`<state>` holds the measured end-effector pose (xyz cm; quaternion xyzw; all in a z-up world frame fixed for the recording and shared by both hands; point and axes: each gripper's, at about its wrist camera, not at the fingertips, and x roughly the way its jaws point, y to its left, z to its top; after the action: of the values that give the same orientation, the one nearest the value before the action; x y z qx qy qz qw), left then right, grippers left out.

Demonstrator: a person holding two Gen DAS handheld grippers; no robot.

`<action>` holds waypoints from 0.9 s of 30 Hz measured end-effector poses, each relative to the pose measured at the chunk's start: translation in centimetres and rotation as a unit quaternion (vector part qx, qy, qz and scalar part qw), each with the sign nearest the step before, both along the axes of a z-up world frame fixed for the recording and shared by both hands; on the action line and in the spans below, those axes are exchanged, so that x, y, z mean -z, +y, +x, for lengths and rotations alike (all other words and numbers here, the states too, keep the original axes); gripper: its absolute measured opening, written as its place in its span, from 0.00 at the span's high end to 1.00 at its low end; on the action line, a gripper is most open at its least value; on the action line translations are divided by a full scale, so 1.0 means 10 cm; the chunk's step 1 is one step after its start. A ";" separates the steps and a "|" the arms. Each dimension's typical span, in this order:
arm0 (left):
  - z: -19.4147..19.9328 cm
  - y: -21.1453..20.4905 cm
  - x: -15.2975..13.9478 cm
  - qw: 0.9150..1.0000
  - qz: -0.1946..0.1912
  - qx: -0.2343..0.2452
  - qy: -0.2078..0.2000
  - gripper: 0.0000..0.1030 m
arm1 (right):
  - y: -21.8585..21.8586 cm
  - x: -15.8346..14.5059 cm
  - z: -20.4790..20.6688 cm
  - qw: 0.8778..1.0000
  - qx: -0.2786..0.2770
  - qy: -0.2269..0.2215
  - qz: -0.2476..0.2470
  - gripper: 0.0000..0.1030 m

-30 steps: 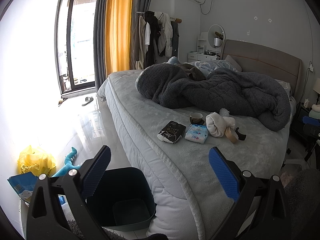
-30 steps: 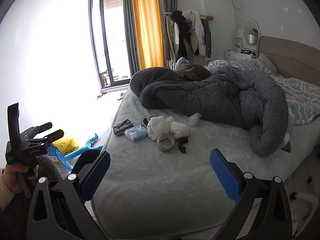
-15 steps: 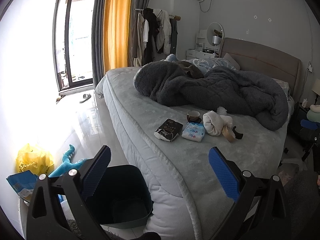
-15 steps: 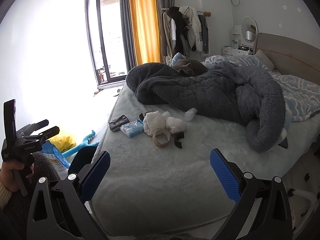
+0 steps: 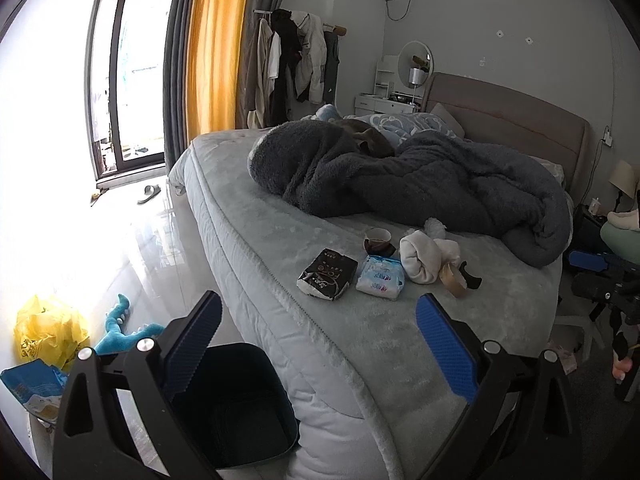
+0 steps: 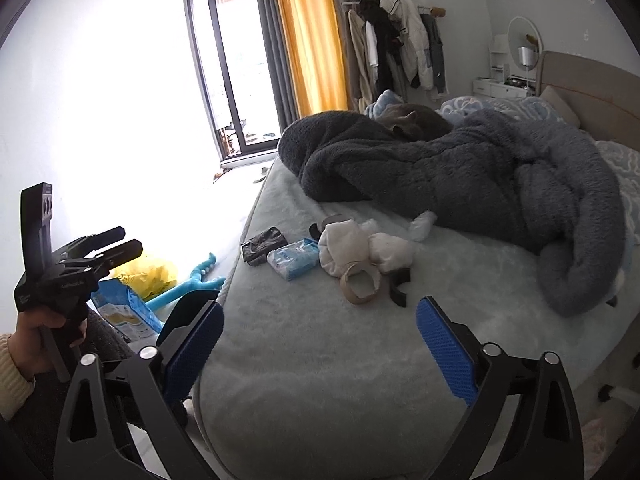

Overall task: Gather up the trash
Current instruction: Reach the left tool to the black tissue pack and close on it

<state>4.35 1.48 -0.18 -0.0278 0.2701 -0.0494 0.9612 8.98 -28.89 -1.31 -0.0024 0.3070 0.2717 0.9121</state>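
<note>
Trash lies on the grey bed [image 5: 372,340]: a black wrapper [image 5: 327,275] [image 6: 262,245], a blue tissue pack [image 5: 379,277] [image 6: 293,258], a cardboard tape roll [image 5: 452,278] [image 6: 360,284], a small black piece [image 6: 398,286] and a cup [image 5: 377,238]. A white cloth bundle [image 6: 352,248] sits among them. A dark bin [image 5: 236,404] stands on the floor by the bed's corner. My left gripper [image 5: 318,312] is open above the bin and the bed's edge. My right gripper [image 6: 320,312] hangs over the bed short of the tape roll, its jaws closing slightly on nothing.
A dark fleece blanket [image 6: 460,176] is heaped across the bed behind the trash. On the floor to the left lie a yellow bag [image 5: 48,332], a blue toy [image 5: 120,332] and a blue packet [image 5: 32,384]. A hand [image 6: 36,332] holds the left gripper's handle.
Both views have swung a little. In the right wrist view the trash has slid to the right and looks slightly nearer. The right jaws stand a touch narrower.
</note>
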 end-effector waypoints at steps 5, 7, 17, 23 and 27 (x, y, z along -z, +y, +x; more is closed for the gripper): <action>0.23 0.03 0.13 1.000 0.012 0.025 0.015 0.05 | 0.10 0.14 0.21 1.000 -0.015 0.018 -0.002 0.18; 0.31 0.05 0.17 0.999 0.014 0.036 0.018 0.06 | 0.14 0.22 0.31 0.999 -0.020 0.027 -0.012 0.21; 0.76 -0.01 0.28 0.995 0.026 0.096 0.030 0.12 | 0.36 0.50 0.75 0.996 -0.055 0.063 -0.044 0.36; 1.00 -0.09 0.38 0.990 0.027 0.129 0.048 0.12 | 0.49 0.62 1.00 0.993 -0.067 0.079 -0.060 0.47; 1.16 -0.12 0.50 0.988 0.040 0.137 0.066 0.14 | 0.54 0.71 1.11 0.991 -0.071 0.090 -0.068 0.50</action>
<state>15.97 0.28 -5.22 0.0448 0.3359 -0.1683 0.9257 20.12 -23.47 -8.45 -0.0619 0.4045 0.3136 0.8569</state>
